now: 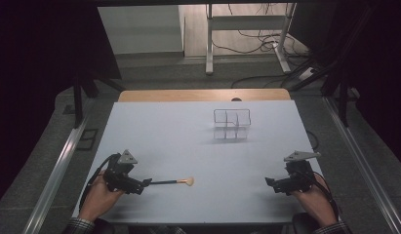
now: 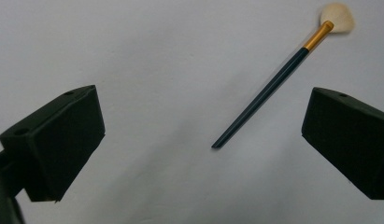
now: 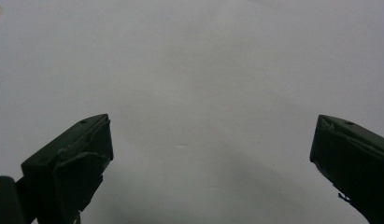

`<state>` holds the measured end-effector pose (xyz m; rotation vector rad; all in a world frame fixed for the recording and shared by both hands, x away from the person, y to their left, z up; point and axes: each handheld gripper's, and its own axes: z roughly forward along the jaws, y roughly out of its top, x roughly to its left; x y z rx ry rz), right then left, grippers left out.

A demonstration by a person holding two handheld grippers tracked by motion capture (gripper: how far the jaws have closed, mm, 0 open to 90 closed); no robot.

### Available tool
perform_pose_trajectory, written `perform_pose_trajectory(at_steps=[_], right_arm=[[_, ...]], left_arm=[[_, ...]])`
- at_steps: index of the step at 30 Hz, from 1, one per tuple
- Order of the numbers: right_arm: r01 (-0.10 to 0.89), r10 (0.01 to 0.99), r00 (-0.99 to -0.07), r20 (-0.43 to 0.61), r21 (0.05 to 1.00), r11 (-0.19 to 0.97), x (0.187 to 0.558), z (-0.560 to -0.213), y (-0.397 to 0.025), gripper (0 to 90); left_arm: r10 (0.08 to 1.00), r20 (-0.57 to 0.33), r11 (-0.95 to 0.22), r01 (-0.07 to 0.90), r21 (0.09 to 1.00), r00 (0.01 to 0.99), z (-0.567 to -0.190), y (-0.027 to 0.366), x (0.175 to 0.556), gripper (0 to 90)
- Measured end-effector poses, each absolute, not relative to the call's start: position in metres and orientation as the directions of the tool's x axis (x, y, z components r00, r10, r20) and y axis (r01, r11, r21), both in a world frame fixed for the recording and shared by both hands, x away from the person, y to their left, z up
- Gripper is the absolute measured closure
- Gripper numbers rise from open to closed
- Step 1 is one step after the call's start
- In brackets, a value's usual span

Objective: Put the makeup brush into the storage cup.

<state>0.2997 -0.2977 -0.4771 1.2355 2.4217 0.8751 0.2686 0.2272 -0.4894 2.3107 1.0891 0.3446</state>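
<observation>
The left gripper [image 2: 203, 140] has its jaws spread wide, with nothing between them but bare table. The brush [image 2: 280, 79] lies flat just ahead of them: the dark tip of its handle points into the gap without touching either jaw, and the gold collar and pale bristles lie farther off, close to the top edge of the left gripper view. In the high view the left gripper [image 1: 148, 183] sits at the near left of the table [image 1: 188, 131], and the brush [image 1: 172, 182] runs right from its tips; whether tip and jaw touch there is hard to make out.

The right gripper [image 3: 210, 154] is also released, jaws far apart over bare surface. Both jaws are cut off by the bottom edge of that view, the right one by the side edge too. From above, the right gripper [image 1: 269, 183] rests at the near right, well apart from the brush, its jaws small and dark, so their gap is unclear there.

A clear divided rack [image 1: 231, 124] stands at the far middle, its walls faint against the table.
</observation>
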Motion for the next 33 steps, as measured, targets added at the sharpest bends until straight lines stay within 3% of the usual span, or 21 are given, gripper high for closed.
perform_pose_trajectory(at_steps=[33], right_arm=[[0.644,0.809,-0.588,0.020,0.616,0.453,0.300,-0.479,-0.297,0.0]], left_arm=[[0.663,-0.006,-0.649,0.579,0.493,0.749,-0.480,0.167,0.308,0.0]])
